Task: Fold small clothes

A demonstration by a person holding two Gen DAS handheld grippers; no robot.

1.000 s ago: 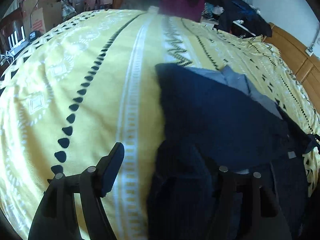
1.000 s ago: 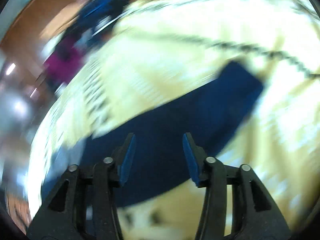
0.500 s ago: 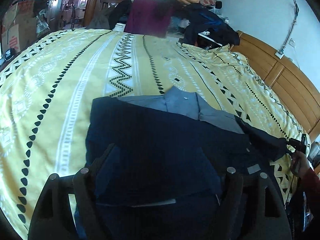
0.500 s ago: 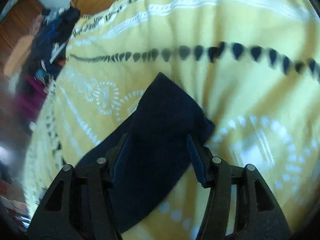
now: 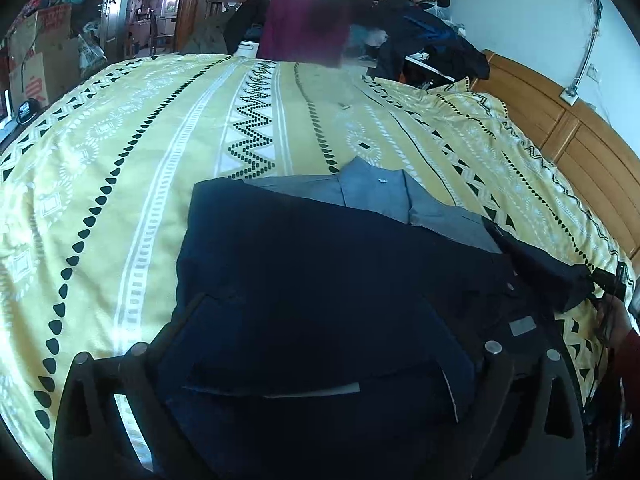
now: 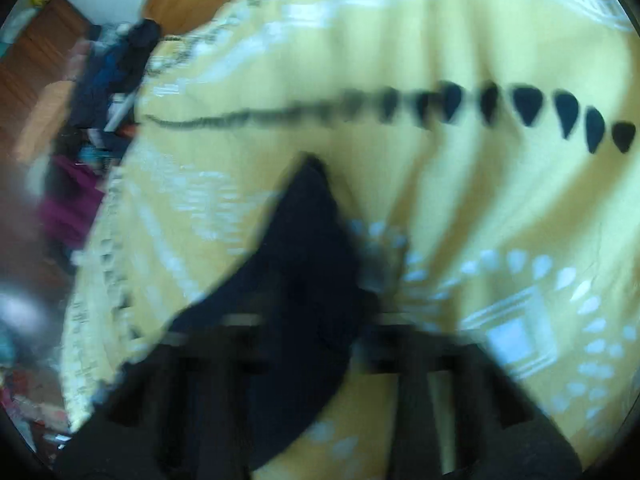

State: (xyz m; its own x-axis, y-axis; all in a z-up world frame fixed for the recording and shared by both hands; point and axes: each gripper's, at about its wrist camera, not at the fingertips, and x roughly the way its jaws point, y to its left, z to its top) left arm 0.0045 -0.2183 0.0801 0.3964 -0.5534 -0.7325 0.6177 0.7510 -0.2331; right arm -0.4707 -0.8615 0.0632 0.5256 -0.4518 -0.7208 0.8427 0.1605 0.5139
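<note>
On the yellow bedspread (image 5: 132, 168), a dark blue shirt (image 5: 320, 264) spread flat.
Left view: left gripper (image 5: 320, 344) at 6 o'clock with fingers wide apart over the shirt's near edge, and the grey collar (image 5: 376, 192) at 12. Right view's blurry: right gripper (image 6: 308, 324) at 6 sits over a sleeve (image 6: 304, 248), can't tell if it's clamped.

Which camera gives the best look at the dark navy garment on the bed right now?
The left wrist view. It shows the navy garment sharply, spread on the yellow bedspread with a grey piece beyond it. The right wrist view is motion-blurred and shows only one pointed navy end between the right tongs.
</note>
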